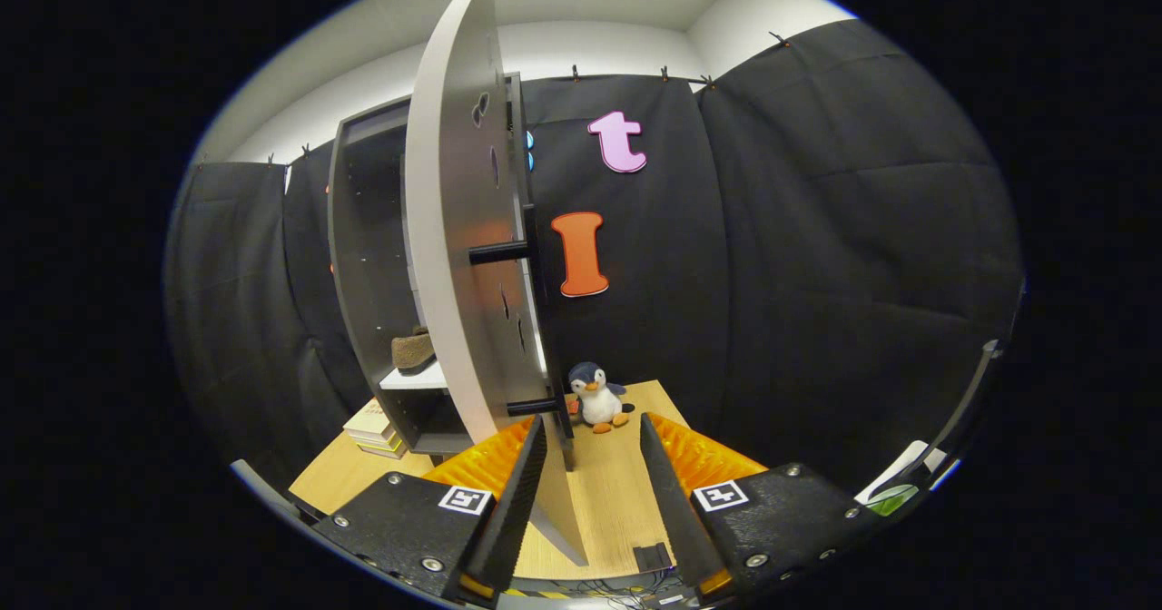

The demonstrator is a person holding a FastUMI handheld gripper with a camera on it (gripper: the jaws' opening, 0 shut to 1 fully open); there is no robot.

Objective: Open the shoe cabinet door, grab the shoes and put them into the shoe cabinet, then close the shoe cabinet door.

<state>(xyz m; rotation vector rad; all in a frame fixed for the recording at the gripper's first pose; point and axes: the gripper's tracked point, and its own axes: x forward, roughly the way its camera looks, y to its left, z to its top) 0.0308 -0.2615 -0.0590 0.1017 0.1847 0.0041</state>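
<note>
Open door (454,229) just ahead, left.

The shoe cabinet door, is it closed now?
No, the door stands open edge-on ahead of the open tongs, and a shoe shows on the shelf inside.

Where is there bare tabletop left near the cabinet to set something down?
Bare table runs between the open gripper fingers, from the door's lower edge up to the penguin toy. It's crowded left of the cabinet, where stacked books sit at the base. Inside, the shelf beside the shoe has a little room.
</note>
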